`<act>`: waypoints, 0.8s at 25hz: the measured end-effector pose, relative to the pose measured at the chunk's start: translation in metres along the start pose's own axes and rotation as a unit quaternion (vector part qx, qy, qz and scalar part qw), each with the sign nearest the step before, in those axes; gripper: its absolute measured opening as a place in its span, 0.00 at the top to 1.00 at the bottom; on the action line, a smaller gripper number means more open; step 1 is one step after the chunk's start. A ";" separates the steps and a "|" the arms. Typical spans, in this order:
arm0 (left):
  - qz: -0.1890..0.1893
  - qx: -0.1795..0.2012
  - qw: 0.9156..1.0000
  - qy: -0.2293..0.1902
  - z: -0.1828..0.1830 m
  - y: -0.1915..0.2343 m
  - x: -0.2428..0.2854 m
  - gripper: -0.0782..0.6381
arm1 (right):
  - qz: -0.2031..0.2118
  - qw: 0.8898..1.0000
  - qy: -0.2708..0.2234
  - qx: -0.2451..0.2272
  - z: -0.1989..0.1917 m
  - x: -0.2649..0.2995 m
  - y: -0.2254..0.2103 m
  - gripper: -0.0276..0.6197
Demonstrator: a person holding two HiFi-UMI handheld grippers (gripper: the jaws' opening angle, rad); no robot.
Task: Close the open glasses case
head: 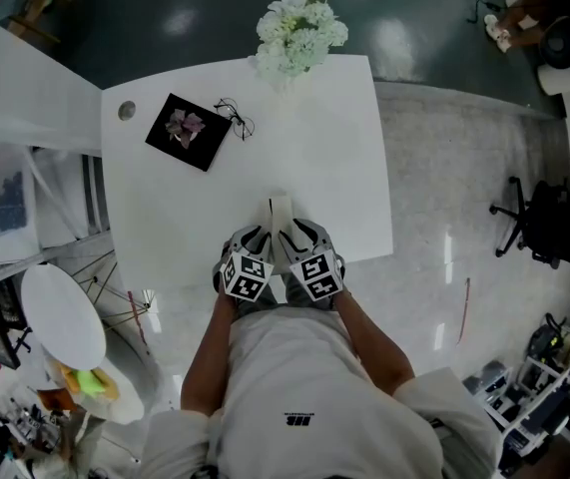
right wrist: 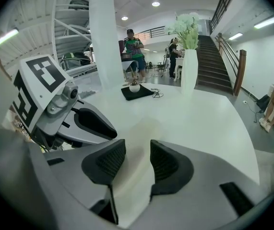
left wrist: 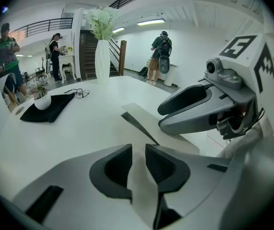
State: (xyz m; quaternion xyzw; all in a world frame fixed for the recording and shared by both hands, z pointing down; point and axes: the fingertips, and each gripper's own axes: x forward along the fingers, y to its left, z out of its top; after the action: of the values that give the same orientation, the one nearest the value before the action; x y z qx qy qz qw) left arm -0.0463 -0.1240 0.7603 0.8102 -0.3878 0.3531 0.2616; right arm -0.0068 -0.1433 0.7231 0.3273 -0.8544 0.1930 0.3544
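Both jaws of the left hand-held gripper [left wrist: 137, 163] are drawn narrow, and a thin cream part of the glasses case [head: 281, 213] fills the slit between the ribbed pads, so this gripper grips the case. Just ahead of it, one flap of the case stands raised off the white bench [head: 324, 148] with a dark shadow beneath: the case is open. The right hand-held gripper [right wrist: 137, 163] has its jaws a little further apart yet also narrow, and the cream case fills the gap from pad to pad, held there. The two grippers sit side by side at the bench's 6 o'clock edge, the left at 9 o'clock of the right, with the case between their tips and its long side running toward 12 o'clock. Well apart from the case, at the 12 o'clock edge, a tall white vase [left wrist: 101, 56] holds pale flowers [head: 299, 30]. At 10 o'clock lies a black cloth [head: 162, 133] with a small potted plant [head: 187, 126] on it, and a pair of spectacles [head: 236, 118] rests just beside the cloth at its 2 o'clock corner
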 end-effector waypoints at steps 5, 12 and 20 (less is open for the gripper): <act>0.001 0.003 1.000 0.006 -0.005 0.005 0.001 0.75 | -0.005 1.000 0.003 -0.005 -0.001 0.005 0.004 0.70; -0.008 0.006 1.000 0.007 -0.008 0.010 0.002 0.75 | -0.015 1.000 0.010 -0.011 0.001 0.011 0.006 0.68; -0.023 0.014 1.000 0.004 -0.011 0.011 0.000 0.75 | -0.035 0.999 0.015 -0.003 -0.002 0.012 0.008 0.67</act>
State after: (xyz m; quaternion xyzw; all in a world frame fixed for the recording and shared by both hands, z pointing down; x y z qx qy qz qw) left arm -0.0590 -0.1227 0.7685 0.8209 -0.3631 0.3560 0.2600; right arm -0.0181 -0.1414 0.7325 0.3534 -0.8375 0.1825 0.3747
